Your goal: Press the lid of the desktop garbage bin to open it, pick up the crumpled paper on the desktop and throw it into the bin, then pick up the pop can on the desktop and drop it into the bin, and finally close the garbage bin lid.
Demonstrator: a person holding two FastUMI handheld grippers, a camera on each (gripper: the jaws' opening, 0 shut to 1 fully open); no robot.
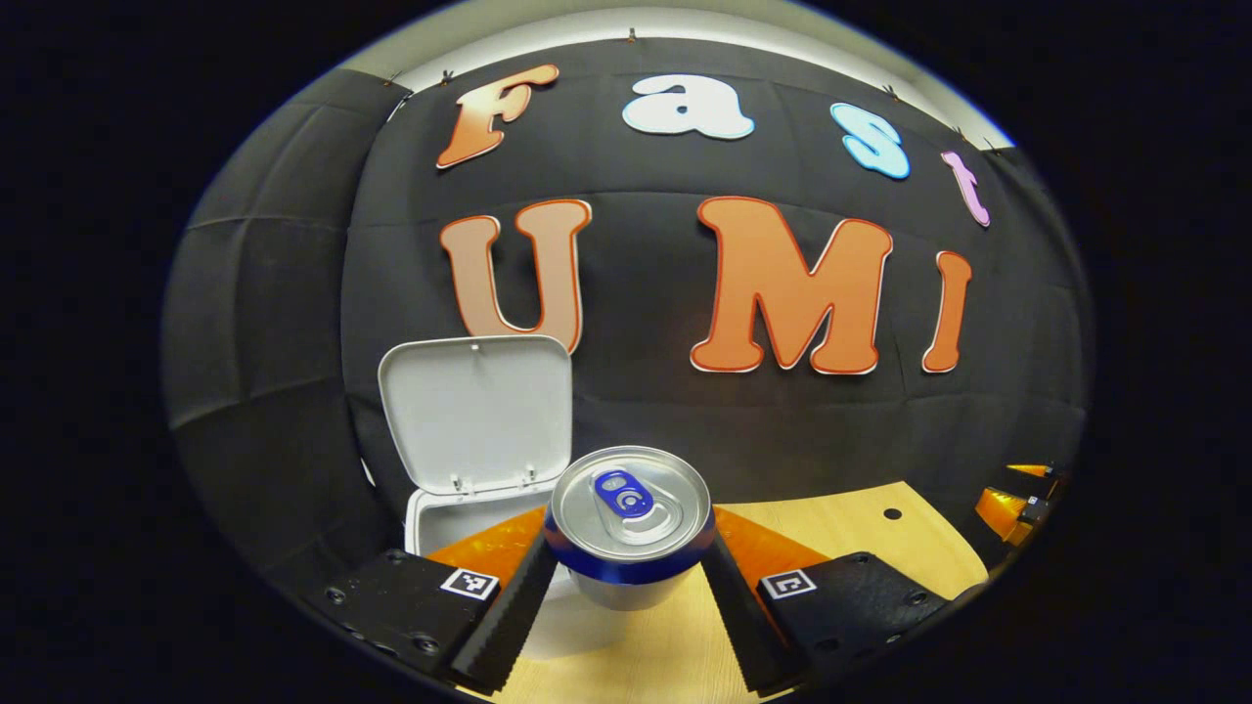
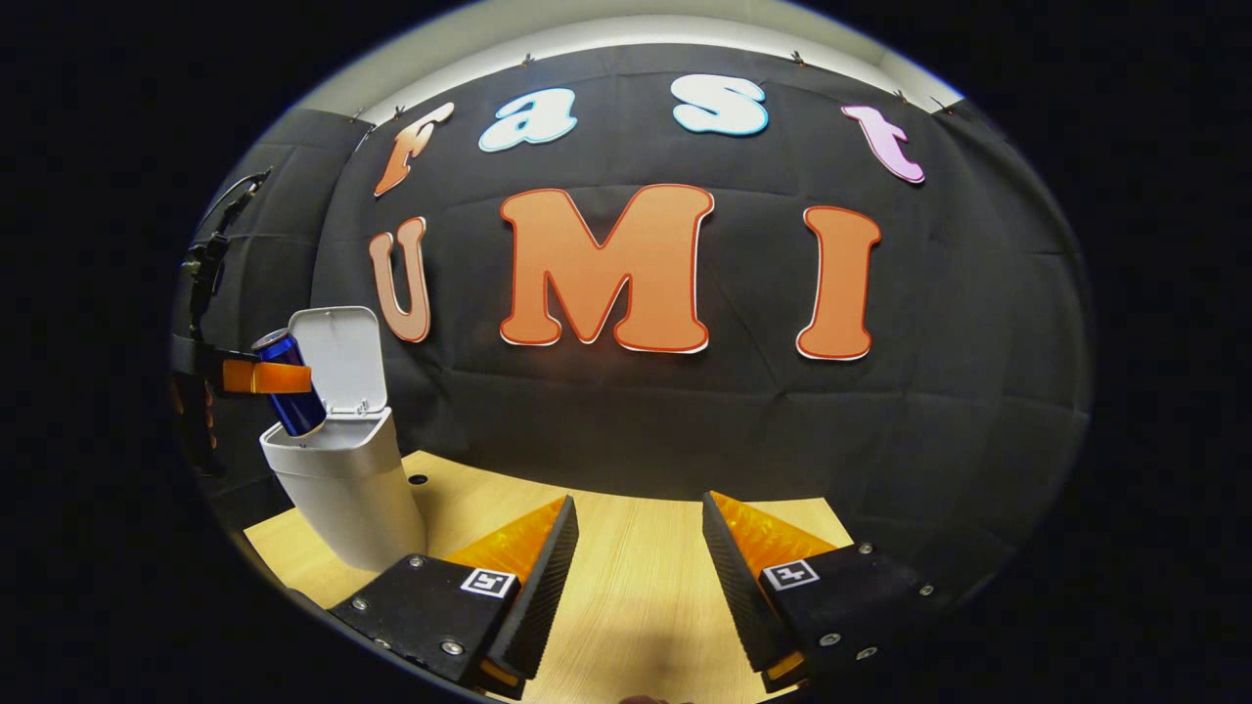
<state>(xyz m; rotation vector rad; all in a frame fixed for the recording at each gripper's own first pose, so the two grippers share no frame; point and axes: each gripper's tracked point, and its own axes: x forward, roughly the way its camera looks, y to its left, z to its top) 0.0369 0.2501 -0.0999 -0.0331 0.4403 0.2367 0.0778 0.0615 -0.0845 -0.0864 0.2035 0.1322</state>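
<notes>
In the left gripper view, a blue and silver pop can [image 1: 631, 523] sits upright between both fingers of my left gripper [image 1: 628, 562], which is shut on it. Just behind and left stands the white garbage bin [image 1: 435, 528] with its lid [image 1: 476, 411] raised. The right gripper view shows the same can [image 2: 290, 383] held tilted over the bin's [image 2: 342, 479] open mouth, lid [image 2: 340, 358] up, by the left gripper [image 2: 262, 377]. My right gripper [image 2: 638, 552] hovers open over the wooden table [image 2: 636, 606], holding nothing. The bin's inside is hidden.
The light wooden table [image 1: 841, 528] has a small dark hole [image 1: 892, 513] at the right and another hole [image 2: 419, 479] beside the bin. The black cloth wall closes the back. The right gripper's fingers [image 1: 1012, 508] show at the far right edge.
</notes>
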